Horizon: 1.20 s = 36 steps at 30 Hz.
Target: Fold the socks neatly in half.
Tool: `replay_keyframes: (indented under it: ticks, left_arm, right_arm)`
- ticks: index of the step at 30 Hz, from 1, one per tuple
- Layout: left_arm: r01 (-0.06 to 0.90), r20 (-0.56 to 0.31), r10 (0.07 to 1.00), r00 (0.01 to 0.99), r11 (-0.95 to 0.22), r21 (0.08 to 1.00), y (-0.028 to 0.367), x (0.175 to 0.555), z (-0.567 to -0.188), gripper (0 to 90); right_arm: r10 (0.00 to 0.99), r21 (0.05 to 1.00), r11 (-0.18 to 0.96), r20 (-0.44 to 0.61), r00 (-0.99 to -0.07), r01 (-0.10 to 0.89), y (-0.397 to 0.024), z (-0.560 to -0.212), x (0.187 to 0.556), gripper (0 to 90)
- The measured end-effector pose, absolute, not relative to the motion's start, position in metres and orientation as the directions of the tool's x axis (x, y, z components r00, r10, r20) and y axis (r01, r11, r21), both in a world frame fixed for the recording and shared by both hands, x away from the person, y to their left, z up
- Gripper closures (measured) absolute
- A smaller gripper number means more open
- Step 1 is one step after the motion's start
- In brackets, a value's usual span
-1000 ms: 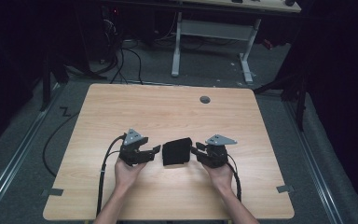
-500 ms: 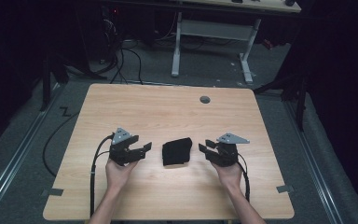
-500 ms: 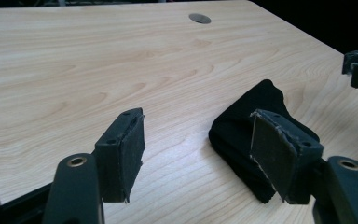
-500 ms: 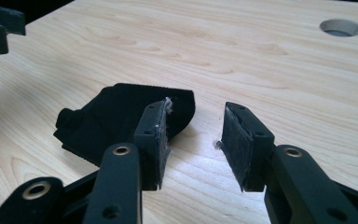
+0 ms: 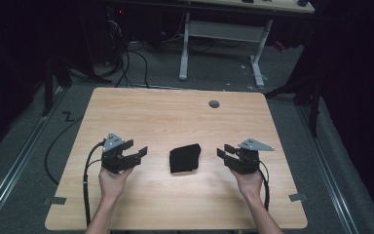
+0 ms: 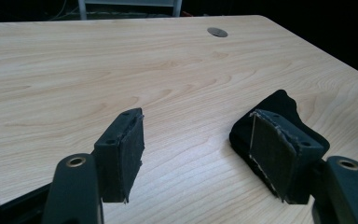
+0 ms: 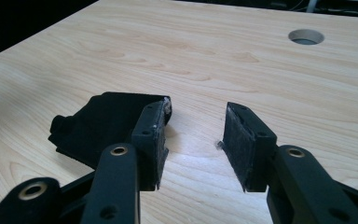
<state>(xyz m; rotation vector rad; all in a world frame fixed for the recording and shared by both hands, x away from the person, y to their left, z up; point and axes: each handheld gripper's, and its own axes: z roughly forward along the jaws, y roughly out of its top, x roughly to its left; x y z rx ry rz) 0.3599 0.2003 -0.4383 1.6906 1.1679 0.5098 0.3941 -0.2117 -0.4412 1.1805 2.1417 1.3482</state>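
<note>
High view: folded black cloth (image 5: 185,158) lying flat on the table (image 5: 175,112), near the front edge and about midway between the left and right edges. Left gripper (image 5: 137,153) to one side of it, right gripper (image 5: 225,152) to the other, each well apart from it, jaws pointing inward at it. Nothing in either grip. Right jaws have just been opening, with only bare wood between them. Likely reading: fold finished, cloth released and left to rest, both hands backed off symmetrically so as not to disturb it. Cloth roughly rectangular; long axis hard to tell at this fold, seemingly running from front edge toward back edge with a slight tilt toward the back right corner. Cable hole (image 5: 214,104) near the back edge, far from the work.

Left gripper view: left gripper (image 6: 193,151) jaws spread wide, pads bare, wood grain visible between. Cloth (image 6: 279,105) behind the right-hand jaw, partly hidden, not touched as far as can be told.

Right gripper view: right gripper (image 7: 193,140) jaws parted to a moderate gap, empty. Cloth (image 7: 100,126) behind the left-hand jaw, off the line of the gap, flat on the table. Hole (image 7: 306,36) toward the far edge.
</note>
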Motion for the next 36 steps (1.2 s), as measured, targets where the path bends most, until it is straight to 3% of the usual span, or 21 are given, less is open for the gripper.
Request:
replay_keyframes:
  ticks: [21, 36]
  left_arm:
    - [0.455, -0.216, 0.911, 0.352, 0.036, 0.89, 0.24, 0.338, -0.441, 33.6]
    - [0.499, -0.184, 0.949, 0.258, 0.033, 0.866, 0.266, 0.327, -0.46, 33.7]
  right_arm:
    - [0.842, 0.869, 0.138, 0.15, -0.518, 0.476, -0.26, -0.437, 0.384, 55.5]
    - [0.89, 0.853, 0.089, 0.164, -0.426, 0.514, -0.296, -0.449, 0.382, 56.9]
